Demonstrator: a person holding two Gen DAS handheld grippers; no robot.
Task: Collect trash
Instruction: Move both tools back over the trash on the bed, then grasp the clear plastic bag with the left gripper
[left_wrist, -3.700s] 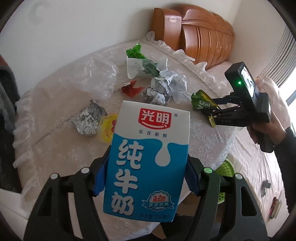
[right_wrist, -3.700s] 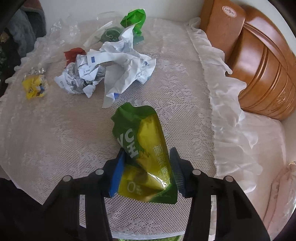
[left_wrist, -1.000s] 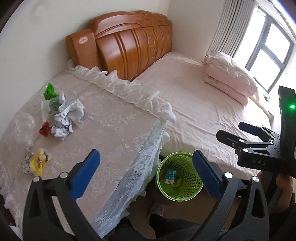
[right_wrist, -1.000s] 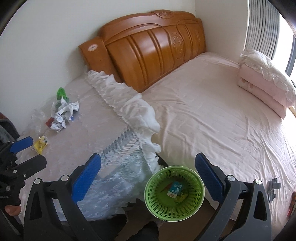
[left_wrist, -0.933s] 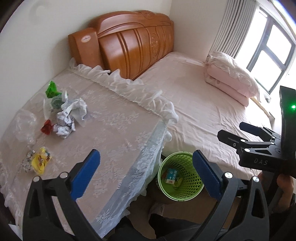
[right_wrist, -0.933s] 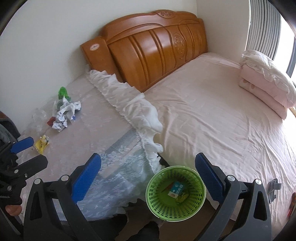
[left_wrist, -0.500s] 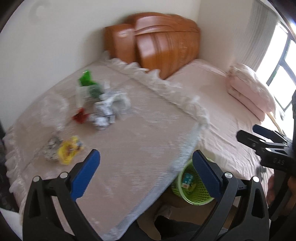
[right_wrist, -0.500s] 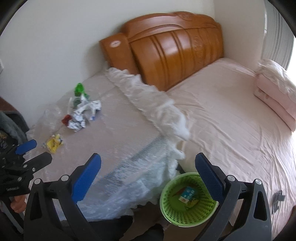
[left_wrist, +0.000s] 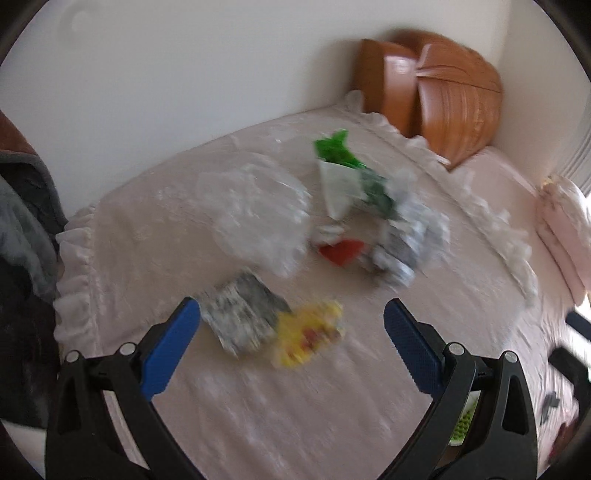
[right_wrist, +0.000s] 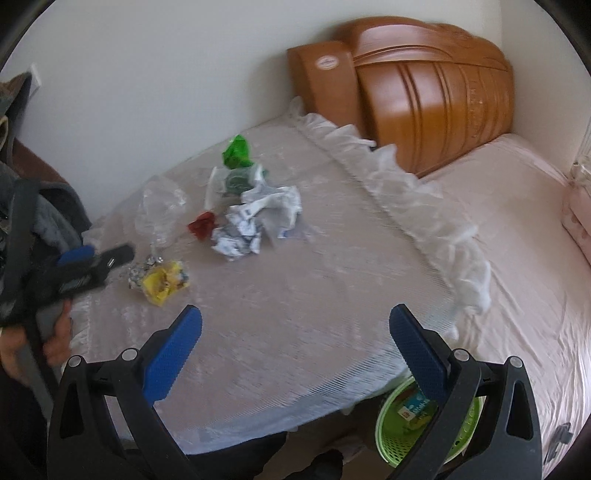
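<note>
Trash lay scattered on the lace-covered table (right_wrist: 295, 295): a yellow wrapper (left_wrist: 308, 334) touching a crumpled foil piece (left_wrist: 242, 314) nearest the left gripper (left_wrist: 291, 345), and farther back a red scrap (left_wrist: 341, 251), crumpled paper (right_wrist: 258, 221), a clear plastic bag (left_wrist: 258, 210) and a green packet (right_wrist: 236, 151). Both claws stood wide apart and empty, the right gripper (right_wrist: 295, 354) hanging over bare cloth above the green basket (right_wrist: 461, 439) beside the table. The left view was smeared, so I judged the aim uncertain. The foil and wrapper touched, so a careless closing might have caught both or pushed one away. The fingers could also have snagged the lace cloth and dragged the other litter.
</note>
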